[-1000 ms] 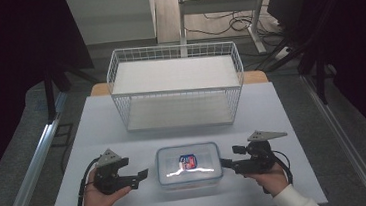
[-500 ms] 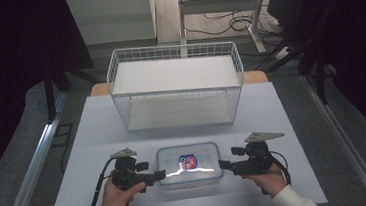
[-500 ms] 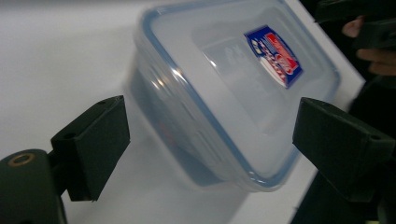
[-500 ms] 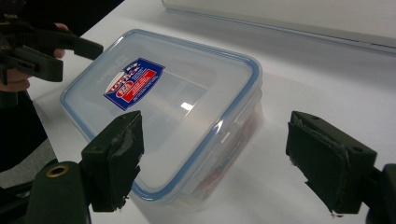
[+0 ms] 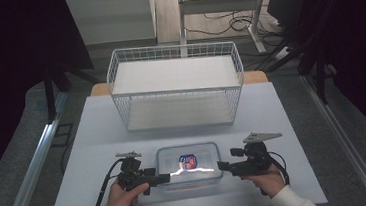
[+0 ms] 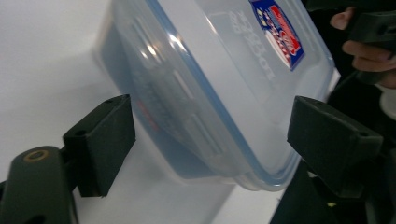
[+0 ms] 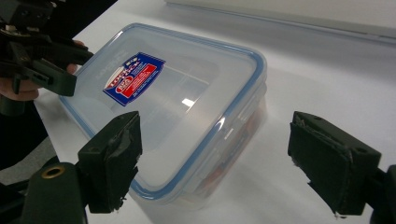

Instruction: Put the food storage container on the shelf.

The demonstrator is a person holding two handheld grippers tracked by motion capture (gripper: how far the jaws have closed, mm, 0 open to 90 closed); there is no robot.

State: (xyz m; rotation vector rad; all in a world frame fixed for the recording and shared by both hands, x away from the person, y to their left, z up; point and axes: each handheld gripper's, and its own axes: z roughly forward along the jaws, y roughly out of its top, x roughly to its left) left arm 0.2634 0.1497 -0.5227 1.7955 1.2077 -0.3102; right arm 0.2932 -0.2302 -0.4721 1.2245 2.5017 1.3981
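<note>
A clear plastic container (image 5: 189, 170) with a blue-rimmed lid and a red and blue sticker lies at the near middle of the white table (image 5: 103, 135). My left gripper (image 5: 163, 177) is at its left end. In the left gripper view the container (image 6: 219, 93) sits between the jaws of that gripper (image 6: 210, 135); they have just been closing, with the pads still apart from it. My right gripper (image 5: 221, 166) is at the right end, open, with a corner of the container (image 7: 177, 102) between its wide jaws (image 7: 219, 154).
A white wire basket (image 5: 179, 108) stands behind the container at the middle of the table, its inside bare. Bare table lies between basket and container. Table edges run close on the near side and on both flanks; the floor and metal rails lie beyond.
My left gripper has moved right and down, from beside the container to its left end. The right gripper and the container have stayed put.
</note>
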